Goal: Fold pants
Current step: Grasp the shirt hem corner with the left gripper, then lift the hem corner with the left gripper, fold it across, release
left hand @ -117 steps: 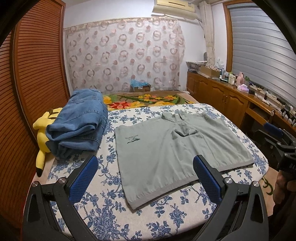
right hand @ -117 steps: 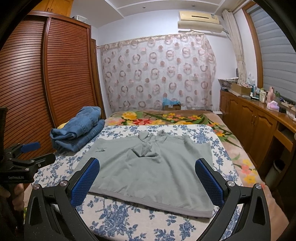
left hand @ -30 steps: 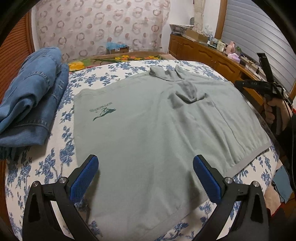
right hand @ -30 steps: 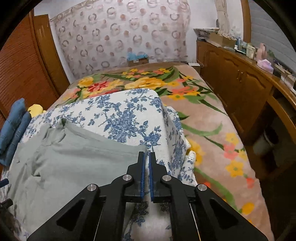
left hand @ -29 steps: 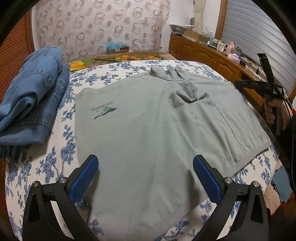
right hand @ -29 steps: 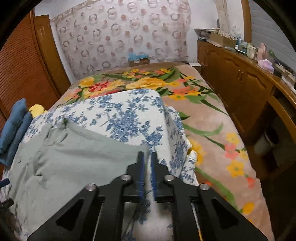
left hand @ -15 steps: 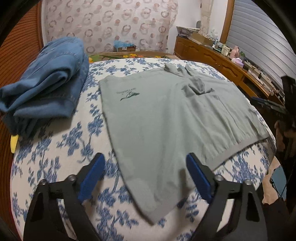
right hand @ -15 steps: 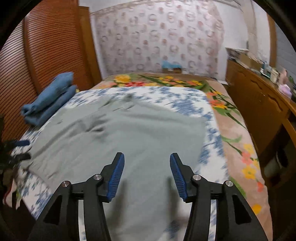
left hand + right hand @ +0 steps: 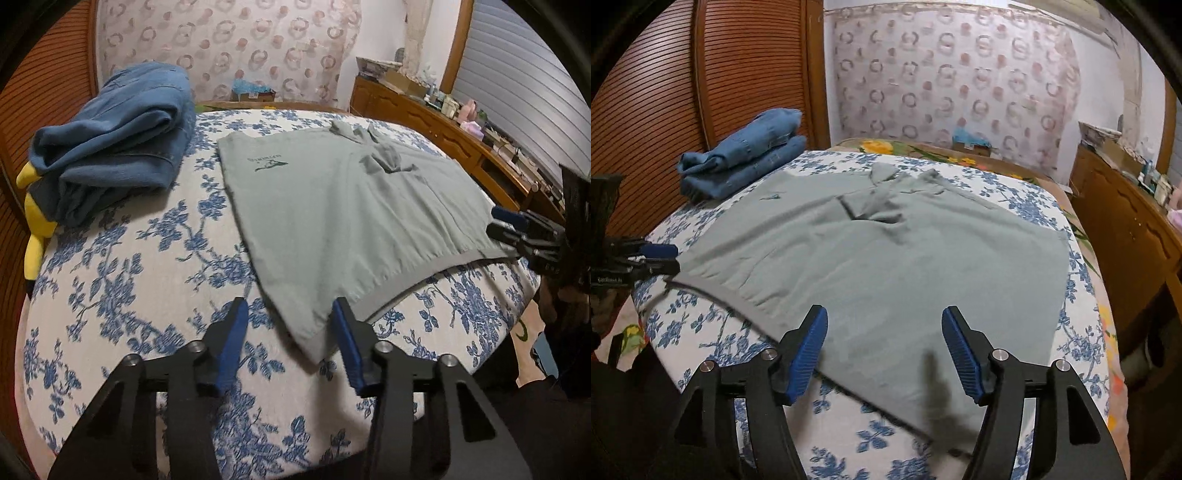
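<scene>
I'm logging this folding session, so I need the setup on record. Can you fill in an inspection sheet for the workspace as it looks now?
Surface: bed with a blue floral sheet.
Job's things: grey garment spread flat, hem toward the cameras.
Clutter: folded jeans at the far left corner; yellow plush toy beside them.
Grippers: left gripper closing around the garment's near corner, pads not yet pressing; right gripper opening over the garment, holding nothing.
Cables: nothing seen.
Surroundings: slatted wooden wardrobe, patterned curtain, wooden dresser crowded with small items, window shutter.
</scene>
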`<state>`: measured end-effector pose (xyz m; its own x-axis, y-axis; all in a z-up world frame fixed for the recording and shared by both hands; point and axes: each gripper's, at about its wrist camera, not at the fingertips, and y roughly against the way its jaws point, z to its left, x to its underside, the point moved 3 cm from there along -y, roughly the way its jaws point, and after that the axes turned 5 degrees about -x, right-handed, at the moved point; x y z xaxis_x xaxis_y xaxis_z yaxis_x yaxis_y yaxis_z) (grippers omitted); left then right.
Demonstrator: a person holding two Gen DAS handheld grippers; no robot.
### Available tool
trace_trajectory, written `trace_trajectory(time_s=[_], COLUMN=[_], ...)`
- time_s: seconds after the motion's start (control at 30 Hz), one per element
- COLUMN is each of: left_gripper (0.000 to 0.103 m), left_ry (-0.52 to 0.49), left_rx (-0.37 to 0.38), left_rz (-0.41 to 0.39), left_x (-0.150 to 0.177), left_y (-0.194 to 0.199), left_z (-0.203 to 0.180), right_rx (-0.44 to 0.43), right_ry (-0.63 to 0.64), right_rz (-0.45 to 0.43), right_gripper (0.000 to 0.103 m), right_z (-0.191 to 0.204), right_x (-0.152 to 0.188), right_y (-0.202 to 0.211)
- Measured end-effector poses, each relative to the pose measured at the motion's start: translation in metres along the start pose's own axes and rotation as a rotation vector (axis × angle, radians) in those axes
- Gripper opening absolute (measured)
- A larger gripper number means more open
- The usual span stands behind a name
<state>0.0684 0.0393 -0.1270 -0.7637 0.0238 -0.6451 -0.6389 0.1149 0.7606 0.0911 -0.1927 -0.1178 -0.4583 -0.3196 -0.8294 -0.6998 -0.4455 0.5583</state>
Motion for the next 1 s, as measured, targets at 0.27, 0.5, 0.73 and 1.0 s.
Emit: trace_trajectory(time_s=[0.27, 0.5, 0.73, 1.0], left_gripper=[0.038, 0.032, 0.004, 0.003], left_ry=[0.015, -0.009, -0.005, -0.06], left_rx=[0.001, 0.014, 0.042, 0.07], left_rz=[0.007, 0.008, -0.003, -0.057], left_x=[0.007, 0.008, 0.005, -0.018], left_y=[0.002, -0.004, -0.005, 0.006], left_z=[0.001, -0.009, -0.01, -0.03], right_rx=[-0.013, -0.015, -0.015, -0.02], right_ry=[-0.014, -0.02, -0.038, -0.064], right_rz=[0.009, 0.007, 0.0, -0.007], right_gripper=[0.067, 0.067, 0.067, 0.067], right_z=[0.008, 0.015, 0.014, 0.009], right_x=[0.001, 0.004, 0.006, 0.01], right_y=[-0.002, -0.002, -0.002, 0.0])
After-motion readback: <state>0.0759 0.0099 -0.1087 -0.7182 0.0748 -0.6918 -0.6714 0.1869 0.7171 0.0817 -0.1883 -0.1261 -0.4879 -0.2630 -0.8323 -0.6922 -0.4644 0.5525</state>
